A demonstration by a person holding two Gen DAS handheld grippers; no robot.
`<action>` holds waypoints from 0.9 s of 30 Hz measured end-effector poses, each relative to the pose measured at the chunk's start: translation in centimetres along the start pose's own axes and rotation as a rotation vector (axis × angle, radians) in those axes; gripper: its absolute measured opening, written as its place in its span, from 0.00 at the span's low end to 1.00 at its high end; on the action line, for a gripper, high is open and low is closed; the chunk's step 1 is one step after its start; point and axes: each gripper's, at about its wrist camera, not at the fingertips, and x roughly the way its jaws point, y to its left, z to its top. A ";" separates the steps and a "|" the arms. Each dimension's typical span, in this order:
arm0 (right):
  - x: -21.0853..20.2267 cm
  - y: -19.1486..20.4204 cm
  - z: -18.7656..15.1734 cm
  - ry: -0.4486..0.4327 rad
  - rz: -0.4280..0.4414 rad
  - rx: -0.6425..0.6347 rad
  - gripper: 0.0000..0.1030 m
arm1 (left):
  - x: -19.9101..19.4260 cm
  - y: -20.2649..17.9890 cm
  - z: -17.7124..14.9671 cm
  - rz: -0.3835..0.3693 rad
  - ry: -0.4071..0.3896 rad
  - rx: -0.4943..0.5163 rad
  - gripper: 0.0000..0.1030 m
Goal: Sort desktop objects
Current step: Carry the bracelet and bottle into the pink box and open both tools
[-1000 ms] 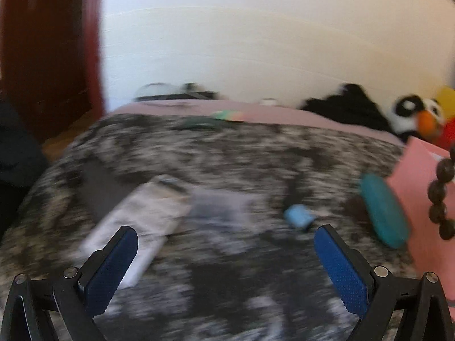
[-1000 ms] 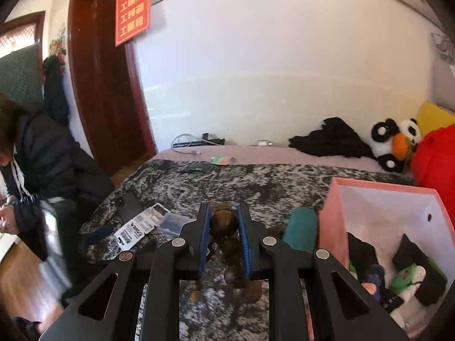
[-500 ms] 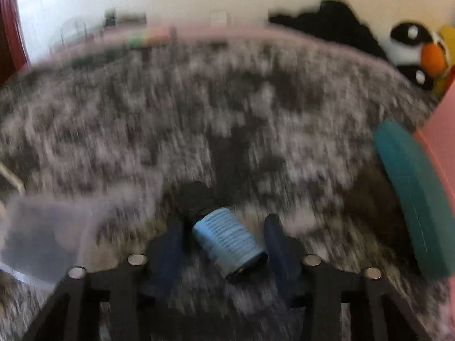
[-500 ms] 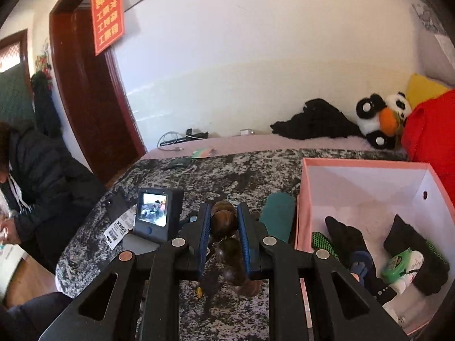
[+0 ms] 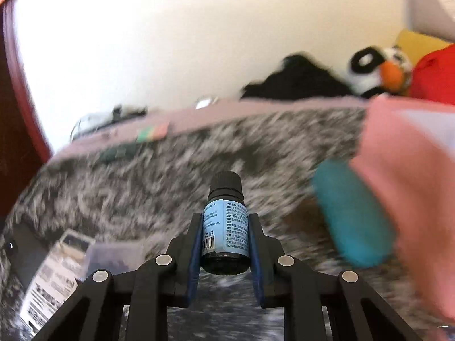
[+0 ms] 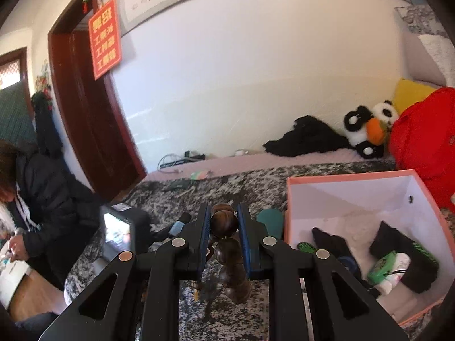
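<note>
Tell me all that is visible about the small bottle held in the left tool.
The small bottle is dark, perhaps glass, with a black ribbed screw cap and a light blue paper label carrying small printed text and a barcode. It is closed. The left tool is shut on its labelled sides, holding it above the grey mottled cover, cap pointing away from the camera. Nothing else touches it.

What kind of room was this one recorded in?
Most likely a lived-in bedroom at home: a panda plush toy and yellow pillow against the wall, and a dark wooden door frame.
</note>
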 end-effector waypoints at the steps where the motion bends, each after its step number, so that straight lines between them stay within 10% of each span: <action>1: -0.3 -0.8 0.1 -0.008 -0.022 0.014 0.20 | -1.1 -1.1 0.6 -0.016 -0.023 0.016 0.23; 9: -2.8 -6.9 0.9 -0.068 -0.200 0.128 0.20 | -6.4 -11.0 5.3 -0.165 -0.127 0.118 0.23; 19: -1.8 -15.5 -0.6 0.030 -0.321 0.295 0.20 | -3.3 -19.8 4.8 -0.322 0.054 0.130 0.24; 21: -1.6 -15.9 -0.8 0.054 -0.338 0.288 0.25 | -3.0 -20.5 4.1 -0.328 0.072 0.151 0.43; 23: -2.0 -15.6 -0.7 0.041 -0.371 0.272 0.61 | -3.8 -21.1 3.6 -0.305 0.041 0.163 0.91; 25: -2.9 -15.3 -0.4 -0.020 -0.387 0.272 0.91 | -5.1 -20.9 3.6 -0.289 -0.023 0.153 0.97; 27: -3.7 -14.9 0.0 -0.073 -0.390 0.267 0.91 | -6.4 -20.4 4.0 -0.276 -0.067 0.144 0.97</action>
